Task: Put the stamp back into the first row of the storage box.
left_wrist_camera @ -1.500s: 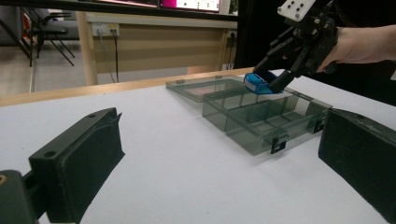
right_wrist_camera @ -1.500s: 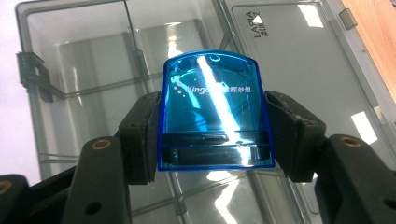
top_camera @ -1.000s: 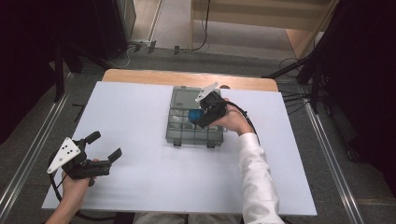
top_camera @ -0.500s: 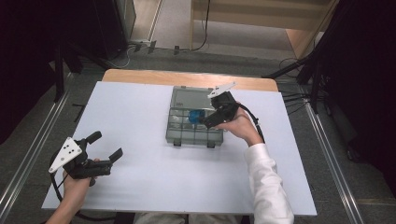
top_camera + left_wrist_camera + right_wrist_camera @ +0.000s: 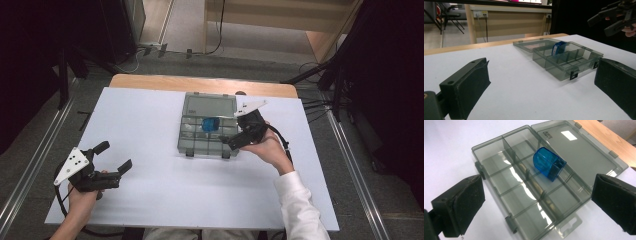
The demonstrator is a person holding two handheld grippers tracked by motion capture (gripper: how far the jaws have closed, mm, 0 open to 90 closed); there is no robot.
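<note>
Your right tongs (image 5: 231,142) have let go of the blue piece (image 5: 548,166) and now hang wide open, empty, above the box (image 5: 499,162). The piece is placed. Your left tongs (image 5: 116,157) stay open and empty.

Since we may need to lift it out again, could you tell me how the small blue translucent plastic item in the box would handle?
The small blue translucent plastic item looks hollow, so probably light. Its glossy curved top might slip between gripper pads. It leans on a divider of the clear grey compartment box, so a nudge may tip it.
</note>
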